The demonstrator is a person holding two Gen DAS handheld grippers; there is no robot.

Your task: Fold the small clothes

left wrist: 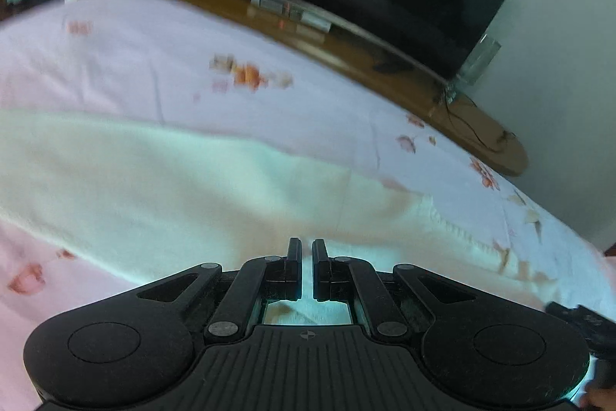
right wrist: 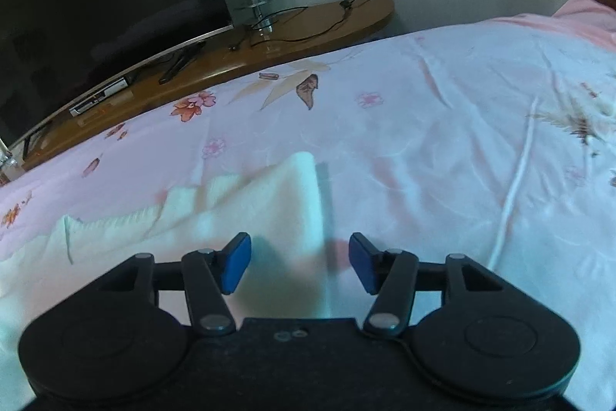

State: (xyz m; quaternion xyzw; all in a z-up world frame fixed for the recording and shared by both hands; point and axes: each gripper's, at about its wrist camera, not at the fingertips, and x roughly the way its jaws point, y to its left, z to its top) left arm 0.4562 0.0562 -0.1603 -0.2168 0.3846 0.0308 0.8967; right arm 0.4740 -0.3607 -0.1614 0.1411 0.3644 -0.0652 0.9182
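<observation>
We see the cream garment (right wrist: 238,214) spread on the bed (right wrist: 442,126), near the edge facing the television stand (right wrist: 308,26). Our left claw (left wrist: 307,253) is pressed together over it; whether cloth is pinched, we cannot tell. Our right claw (right wrist: 299,262) stands spread above the garment's corner, gripping nothing.

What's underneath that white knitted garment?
The white garment lies on a pink flowered bedsheet, which shows all around it. What the garment itself covers cannot be seen.
</observation>
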